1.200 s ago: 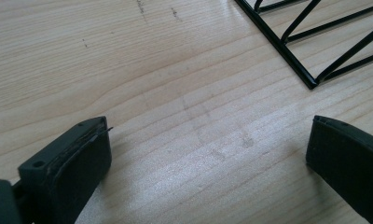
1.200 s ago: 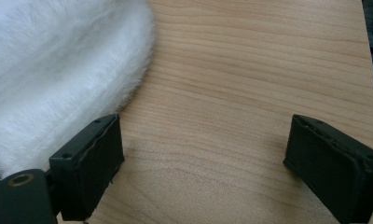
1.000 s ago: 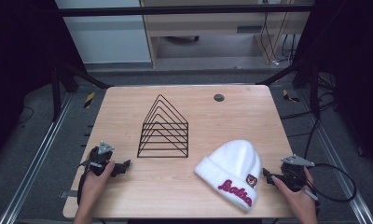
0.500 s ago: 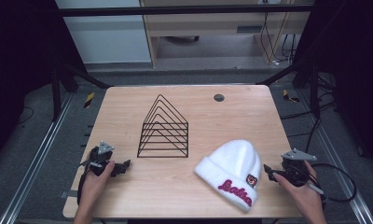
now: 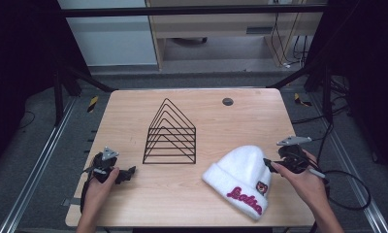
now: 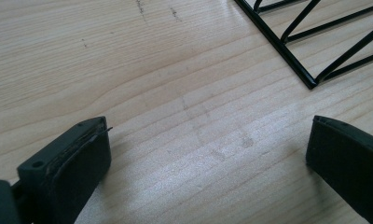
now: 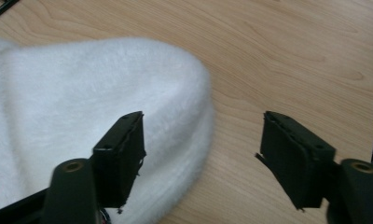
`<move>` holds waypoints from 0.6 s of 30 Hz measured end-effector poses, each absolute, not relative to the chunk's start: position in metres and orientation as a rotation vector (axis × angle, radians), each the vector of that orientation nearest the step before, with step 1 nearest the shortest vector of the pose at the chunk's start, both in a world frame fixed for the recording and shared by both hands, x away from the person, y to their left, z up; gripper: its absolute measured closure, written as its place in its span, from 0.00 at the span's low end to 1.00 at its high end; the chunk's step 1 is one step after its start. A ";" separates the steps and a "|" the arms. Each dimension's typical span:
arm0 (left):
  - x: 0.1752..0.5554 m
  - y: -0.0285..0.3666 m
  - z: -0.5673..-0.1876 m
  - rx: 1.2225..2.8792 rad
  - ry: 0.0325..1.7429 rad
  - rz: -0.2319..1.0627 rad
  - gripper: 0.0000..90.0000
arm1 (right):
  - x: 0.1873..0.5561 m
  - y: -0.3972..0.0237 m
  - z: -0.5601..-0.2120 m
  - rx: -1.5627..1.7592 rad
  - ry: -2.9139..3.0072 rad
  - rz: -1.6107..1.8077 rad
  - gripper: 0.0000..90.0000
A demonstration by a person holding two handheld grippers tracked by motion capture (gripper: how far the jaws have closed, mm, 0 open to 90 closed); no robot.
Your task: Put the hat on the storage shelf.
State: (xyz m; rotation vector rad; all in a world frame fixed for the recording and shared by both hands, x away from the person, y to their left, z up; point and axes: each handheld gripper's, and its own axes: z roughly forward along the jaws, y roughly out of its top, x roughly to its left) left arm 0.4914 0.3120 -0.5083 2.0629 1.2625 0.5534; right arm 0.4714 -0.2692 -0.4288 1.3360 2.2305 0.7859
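A pale wooden table (image 5: 134, 121) stands on a grey floor between dark frame rails, with a cabinet behind it. On the near right part of the table lies a white fluffy knitted beanie with a folded cuff and pink embroidered lettering (image 5: 240, 178), flat on its side, its cuff towards the person and its rounded crown pointing away. A black wire rack of nested triangles (image 5: 170, 133) stands just beyond and to the left of it, apart from it.

The right gripper (image 5: 274, 164) sits at the hat's right edge with its jaws spread wide; in the right gripper view the beanie (image 7: 82, 116) lies under one jaw while the other hangs over bare wood, nothing pinched yet. The left gripper (image 5: 129, 173) rests near the table's near left edge, jaws also wide apart over bare wood, close to the rack's corner (image 6: 310, 84).

The hat looks light, soft and limp, likely to sag and fold once lifted. The pile should give decent friction. The doubled cuff seems the firmest place to pinch; a thin bite of the crown's fuzz could slip out.
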 end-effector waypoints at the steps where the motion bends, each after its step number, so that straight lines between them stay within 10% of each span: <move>1: 0.491 0.312 -0.508 2.064 1.261 0.553 0.00 | 0.474 -0.267 -0.428 1.333 2.238 0.778 0.40; 18: 0.491 0.312 -0.508 2.064 1.262 0.552 0.00 | 0.522 -0.245 -0.448 1.379 2.352 0.707 0.55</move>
